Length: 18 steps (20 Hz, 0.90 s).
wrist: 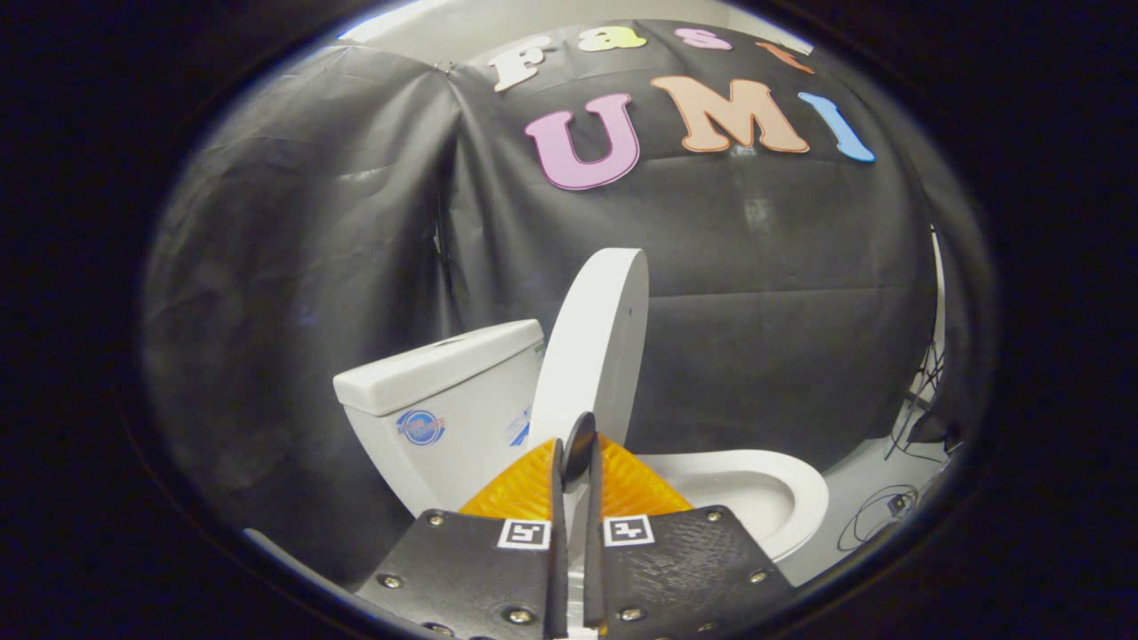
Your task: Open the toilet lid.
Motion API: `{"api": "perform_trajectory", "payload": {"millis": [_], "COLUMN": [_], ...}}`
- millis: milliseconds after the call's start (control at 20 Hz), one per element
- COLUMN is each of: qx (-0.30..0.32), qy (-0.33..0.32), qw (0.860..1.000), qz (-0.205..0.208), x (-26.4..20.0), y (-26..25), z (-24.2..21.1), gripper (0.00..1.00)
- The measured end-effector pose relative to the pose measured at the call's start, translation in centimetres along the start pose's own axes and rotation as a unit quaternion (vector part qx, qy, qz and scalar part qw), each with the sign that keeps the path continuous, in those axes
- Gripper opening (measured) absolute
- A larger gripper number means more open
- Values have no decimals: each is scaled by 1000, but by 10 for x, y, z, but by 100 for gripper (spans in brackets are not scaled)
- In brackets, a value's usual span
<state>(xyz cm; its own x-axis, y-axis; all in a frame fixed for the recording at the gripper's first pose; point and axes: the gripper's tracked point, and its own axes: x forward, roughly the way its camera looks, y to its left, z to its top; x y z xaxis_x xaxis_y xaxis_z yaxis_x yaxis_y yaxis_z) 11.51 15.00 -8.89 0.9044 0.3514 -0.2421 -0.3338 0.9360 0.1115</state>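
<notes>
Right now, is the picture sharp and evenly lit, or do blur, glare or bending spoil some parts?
Gripper view: the fisheye bends straight lines, so the tank and the cloth seams curve; the raised lid and bowl rim are sharp and brightly lit without hard glare; the cloth wall is dim, with a faint sheen on its folds; the fingers, nearly closed just before the lid, look slightly soft.

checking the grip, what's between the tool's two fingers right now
In the gripper view, the raised toilet lid's lower edge sits between the tool's nearly closed fingers, just beside the tank.
</notes>
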Motion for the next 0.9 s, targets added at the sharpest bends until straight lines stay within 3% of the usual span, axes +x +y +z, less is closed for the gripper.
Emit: {"api": "perform_trajectory", "payload": {"millis": [250,350,500,700,900], "qx": [-41,-46,-15,-6,-38], "qy": [1,31,70,55,45], "qw": [999,998,997,998,998], "qz": [-5,-2,-7,-2,-2], "x": [5,3,-17,-3,-4], "y": [-7,-7,-3,2,-3], "z": [-1,-15,-26,-26,-24], "gripper": [8,8,7,7,7]}}
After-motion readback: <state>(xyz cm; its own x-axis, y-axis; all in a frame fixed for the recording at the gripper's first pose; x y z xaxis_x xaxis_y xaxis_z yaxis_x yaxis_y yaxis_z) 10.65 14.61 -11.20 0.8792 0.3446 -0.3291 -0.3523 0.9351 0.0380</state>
